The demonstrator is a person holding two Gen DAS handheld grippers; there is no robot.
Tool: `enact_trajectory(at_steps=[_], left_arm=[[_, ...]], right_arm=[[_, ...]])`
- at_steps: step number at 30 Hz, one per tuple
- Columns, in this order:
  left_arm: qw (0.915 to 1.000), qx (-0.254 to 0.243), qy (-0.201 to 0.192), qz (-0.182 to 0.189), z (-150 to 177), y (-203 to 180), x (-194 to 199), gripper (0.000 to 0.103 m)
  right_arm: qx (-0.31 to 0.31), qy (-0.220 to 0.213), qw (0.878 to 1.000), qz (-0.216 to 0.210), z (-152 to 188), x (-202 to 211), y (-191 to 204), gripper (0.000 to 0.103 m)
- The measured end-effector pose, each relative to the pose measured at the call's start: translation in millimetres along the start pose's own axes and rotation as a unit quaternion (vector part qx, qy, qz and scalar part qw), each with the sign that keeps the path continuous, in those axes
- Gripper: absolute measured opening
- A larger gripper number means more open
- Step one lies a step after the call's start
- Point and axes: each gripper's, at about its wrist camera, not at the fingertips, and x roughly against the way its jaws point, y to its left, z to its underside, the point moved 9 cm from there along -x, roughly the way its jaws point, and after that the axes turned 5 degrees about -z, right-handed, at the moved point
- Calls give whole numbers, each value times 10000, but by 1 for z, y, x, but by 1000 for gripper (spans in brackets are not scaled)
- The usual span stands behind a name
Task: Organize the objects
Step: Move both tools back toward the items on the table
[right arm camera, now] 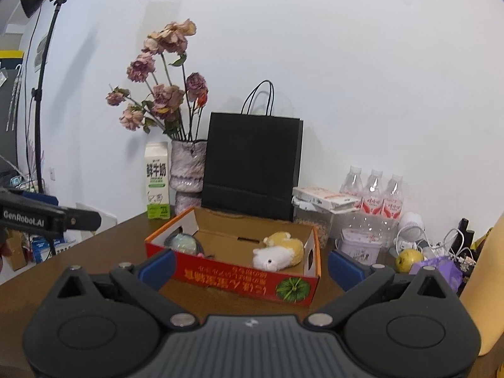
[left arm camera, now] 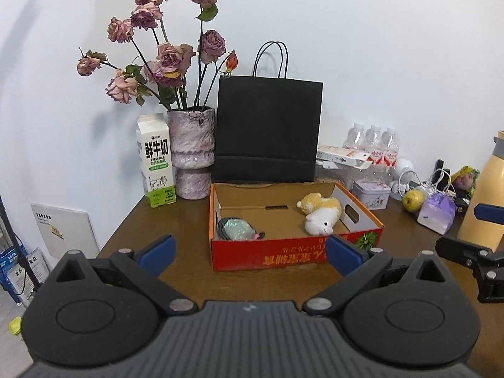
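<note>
- Over on the left, the milk carton (left arm camera: 156, 164) stood upright just beside the mottled vase (left arm camera: 192, 152) of dried roses, both on the brown table (left arm camera: 176, 220) against the wall.
- The left gripper (left arm camera: 250, 253) hovered low in front of the red cardboard box (left arm camera: 283, 256), its blue-padded jaws spread wide with nothing between them.
- Inside the box lay a shiny round pouch (left arm camera: 237, 229) in the left corner and a white-and-tan plush toy (left arm camera: 321, 214) toward the right, so I judged part of the tidying done.
- Behind the box stood the black paper bag (left arm camera: 267, 132), upright and touching nothing I could make out.
- The right gripper (right arm camera: 250, 266) also hung before the box, jaws apart and empty.
- Right of the box, things lay loose: a small tin (left arm camera: 371, 193), three water bottles (left arm camera: 373, 140), a yellow-green fruit (left arm camera: 412, 201), a purple pouch (left arm camera: 438, 212), tangled white cables. I reckoned these were what remained to sort, though which belonged in the box I couldn't say.
- A tall yellow flask (left arm camera: 486, 198) stood at the far right edge.
- The left wrist view alone showed the right gripper's finger beside that flask, and the box square-on.
- The right wrist view alone showed a black lamp stand (right arm camera: 41, 94) at the room's left, the left gripper's side, and the box's right end with its hand-hole.
</note>
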Motion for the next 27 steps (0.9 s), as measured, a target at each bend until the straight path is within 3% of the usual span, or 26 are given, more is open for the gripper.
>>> enact_trajectory(at_steps=[14,27], left_arm=[[9998,-35,182,54,36,11,30,103],[9987,-88,494,21,99,26,63,103]], right_arm=[[-61,388,9991,-162,59,29,23,103],[-180,841,9952,-464,121,63,66,103]])
